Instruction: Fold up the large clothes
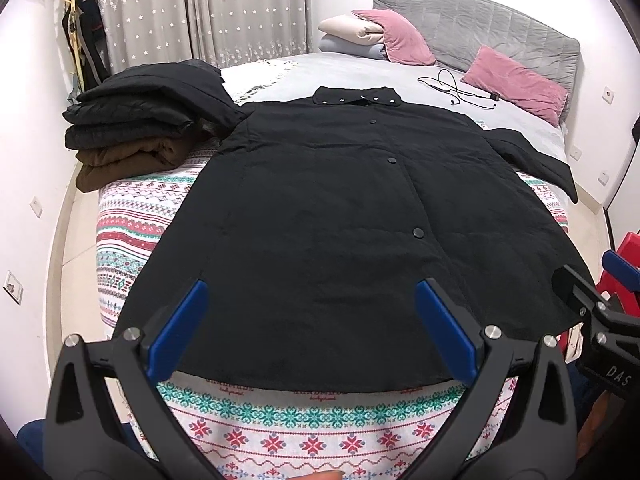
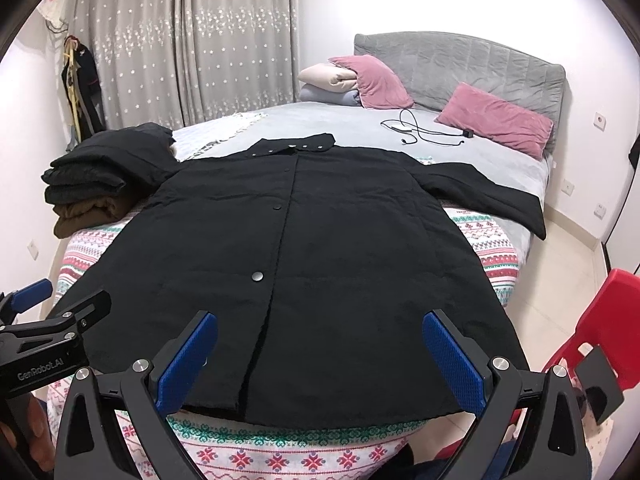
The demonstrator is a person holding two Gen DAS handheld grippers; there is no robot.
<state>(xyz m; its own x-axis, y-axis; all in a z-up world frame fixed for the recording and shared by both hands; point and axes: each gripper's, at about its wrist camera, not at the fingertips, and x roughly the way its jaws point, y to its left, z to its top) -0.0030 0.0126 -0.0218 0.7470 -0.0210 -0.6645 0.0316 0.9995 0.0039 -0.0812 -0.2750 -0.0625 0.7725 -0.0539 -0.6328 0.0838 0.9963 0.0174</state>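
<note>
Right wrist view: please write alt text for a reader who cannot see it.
A long black coat lies spread flat, front up, on a bed with a patterned blanket. The right gripper hovers over its hem with jaws open, and folded dark clothes are stacked at left.

A long black coat (image 2: 320, 240) lies spread flat and front-up on the bed, its hem nearest the open jaws and its collar farthest from them. The snap-button placket runs up the middle, closed. One sleeve stretches out to the right; a stack of folded dark garments (image 2: 100, 184) sits far left.
</note>
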